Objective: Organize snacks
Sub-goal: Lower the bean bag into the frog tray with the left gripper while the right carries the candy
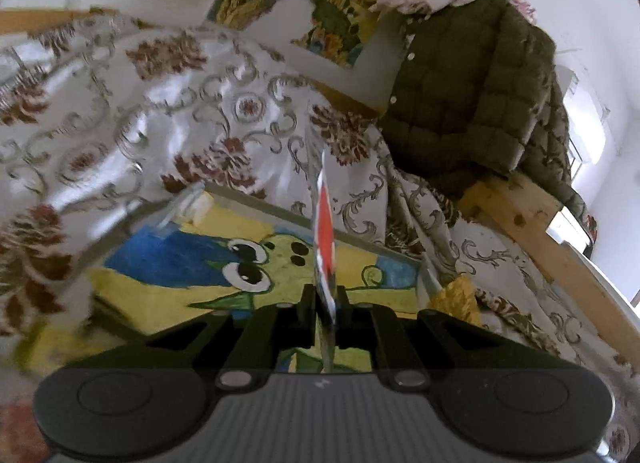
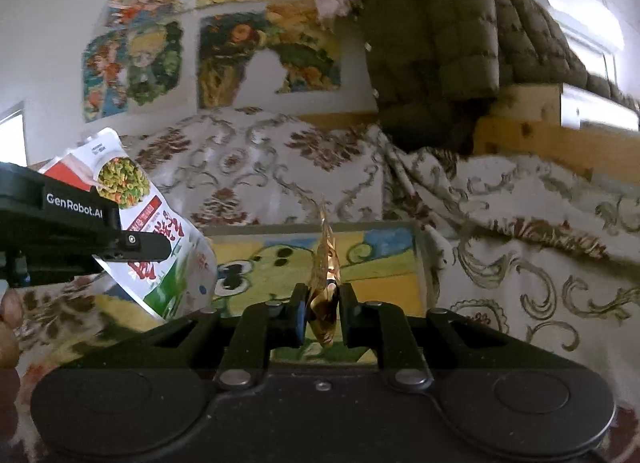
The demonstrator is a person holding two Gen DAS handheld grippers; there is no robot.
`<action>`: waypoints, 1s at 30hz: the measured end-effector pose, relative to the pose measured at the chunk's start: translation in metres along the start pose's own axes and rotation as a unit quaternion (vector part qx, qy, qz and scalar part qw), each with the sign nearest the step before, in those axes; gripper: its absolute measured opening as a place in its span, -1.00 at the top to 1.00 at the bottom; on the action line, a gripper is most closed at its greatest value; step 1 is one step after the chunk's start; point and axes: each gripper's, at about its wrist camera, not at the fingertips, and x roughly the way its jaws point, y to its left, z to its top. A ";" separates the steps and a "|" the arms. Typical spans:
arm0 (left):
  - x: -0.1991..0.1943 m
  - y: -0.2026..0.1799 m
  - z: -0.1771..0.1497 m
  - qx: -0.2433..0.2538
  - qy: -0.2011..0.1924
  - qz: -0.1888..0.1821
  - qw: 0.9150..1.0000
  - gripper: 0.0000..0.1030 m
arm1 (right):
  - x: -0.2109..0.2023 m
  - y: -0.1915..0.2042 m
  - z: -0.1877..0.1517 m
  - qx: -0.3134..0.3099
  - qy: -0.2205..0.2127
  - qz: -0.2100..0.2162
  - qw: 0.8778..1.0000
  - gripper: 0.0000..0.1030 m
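In the left wrist view my left gripper [image 1: 325,299] is shut on a thin red and white snack packet [image 1: 324,231], seen edge-on and standing up between the pads. The right wrist view shows that packet's face [image 2: 160,231]: white, with a picture of green and orange snacks and red print, held by my left gripper [image 2: 160,247] at the left. My right gripper [image 2: 323,303] is shut on a crinkled golden packet [image 2: 326,263]. Both grippers hang over the near side of a clear box [image 1: 256,203] [image 2: 424,263] with a frog picture on its bottom.
A floral cloth [image 1: 180,111] [image 2: 520,263] lies under and around the box. A green quilted jacket [image 1: 472,103] [image 2: 432,43] hangs on a wooden frame [image 1: 532,223] at the right. A yellow thing [image 1: 460,299] lies by the box's right corner. Part of a hand [image 2: 8,327] shows at the left.
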 end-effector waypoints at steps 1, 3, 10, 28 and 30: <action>0.011 0.001 0.002 -0.007 0.007 0.001 1.000 0.83 | 0.007 -0.003 -0.001 0.004 0.006 -0.002 1.000 0.67; 0.029 0.003 0.003 -0.016 0.022 0.002 1.000 0.83 | 0.020 -0.008 -0.002 0.009 0.018 -0.008 1.000 0.67; 0.060 0.020 0.000 -0.051 0.066 0.035 0.996 0.83 | 0.046 -0.009 -0.012 0.011 0.048 -0.016 0.999 0.66; 0.036 0.041 0.005 -0.075 0.101 0.156 0.980 -0.65 | 0.050 0.022 -0.012 -0.019 0.083 0.023 0.996 0.46; 0.027 0.041 0.004 -0.070 0.096 0.153 0.981 -0.69 | 0.044 0.022 -0.009 -0.016 0.082 0.028 0.996 0.32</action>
